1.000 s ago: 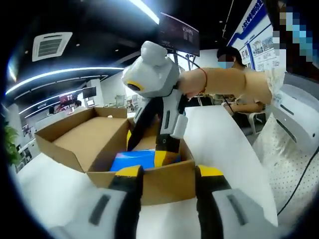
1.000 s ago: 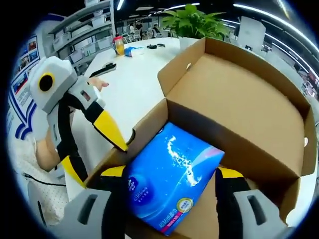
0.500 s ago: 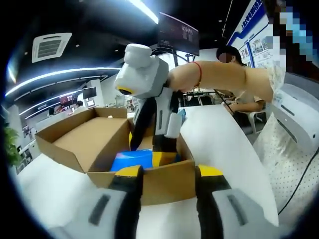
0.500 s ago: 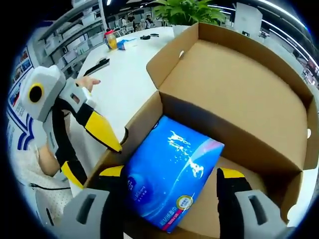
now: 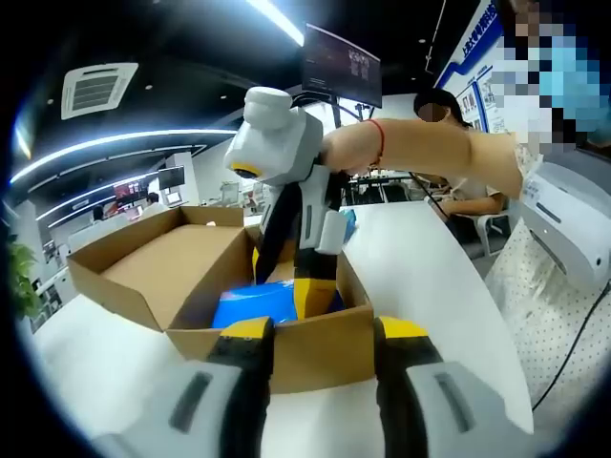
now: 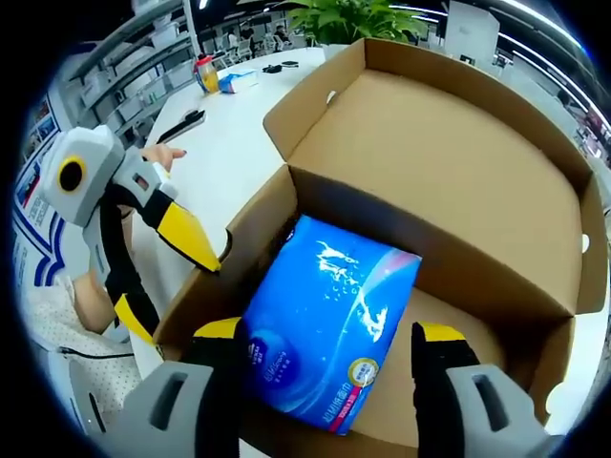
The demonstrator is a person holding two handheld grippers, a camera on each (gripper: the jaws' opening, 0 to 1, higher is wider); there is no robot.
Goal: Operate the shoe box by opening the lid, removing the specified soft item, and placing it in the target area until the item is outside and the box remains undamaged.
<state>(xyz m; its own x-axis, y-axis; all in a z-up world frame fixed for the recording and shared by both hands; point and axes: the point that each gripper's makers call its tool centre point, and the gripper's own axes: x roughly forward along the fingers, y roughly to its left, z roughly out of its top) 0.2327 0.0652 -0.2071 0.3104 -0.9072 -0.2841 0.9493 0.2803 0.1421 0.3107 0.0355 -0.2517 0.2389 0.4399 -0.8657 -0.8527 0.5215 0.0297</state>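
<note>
White tabletop (image 6: 229, 153) carries the brown corrugated cardboard shoe box (image 6: 449, 191), lid flap folded fully back and standing open. Lid step judged complete; removal of the soft item is the step in hand.

Inside the box lies the glossy blue plastic-wrapped soft pack (image 6: 329, 324), tilted, one end raised toward the near wall, the other low on the box floor. In the left gripper view it shows as a blue patch (image 5: 258, 305) behind the front wall.

Right gripper (image 6: 325, 382): jaws spread, one on each side of the pack's near end; whether the pads touch the wrap cannot be told. Not judged a firm pinch.

Left gripper (image 5: 315, 329): jaws apart, set just outside the box's front wall (image 5: 305, 358), apparently steadying it; contact not clear.

Next move calls for closing the right jaws on the pack, then lifting straight up clear of the walls, without dragging on the cardboard.
</note>
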